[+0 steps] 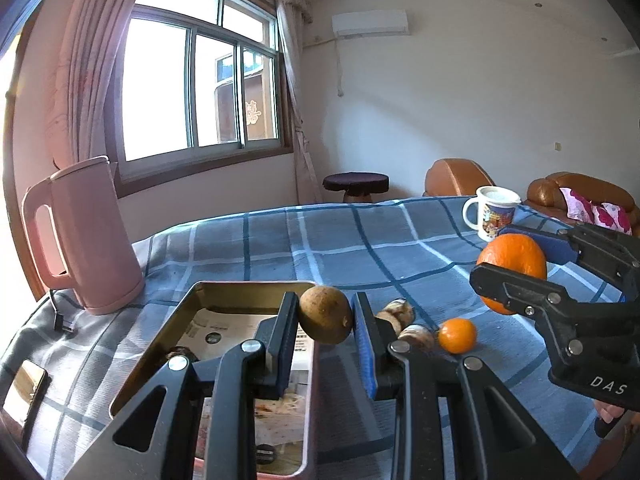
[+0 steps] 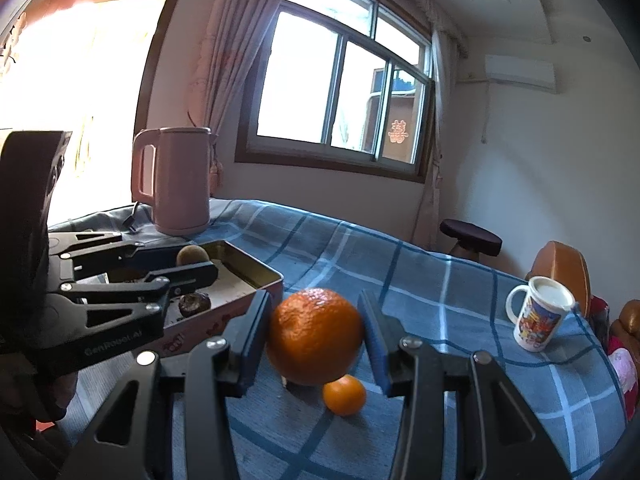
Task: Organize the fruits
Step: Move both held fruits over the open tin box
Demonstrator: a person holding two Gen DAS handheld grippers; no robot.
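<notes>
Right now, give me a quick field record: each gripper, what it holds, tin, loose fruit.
left gripper: shut on round brown kiwi, above tin edge
right gripper: shut on large orange, lifted off cloth
rectangular metal tin: open, one dark fruit inside
loose on blue plaid cloth: small tangerine

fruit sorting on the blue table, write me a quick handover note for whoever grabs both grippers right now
Left gripper: shut on a brown kiwi, held above the tin's edge.
Right gripper: shut on the big orange, held above the tablecloth.
Tin: one dark round fruit already inside.
Left on the cloth: small orange and some pale brown pieces beside it.
Next, probably: set down both held fruits, then collect the rest.
</notes>
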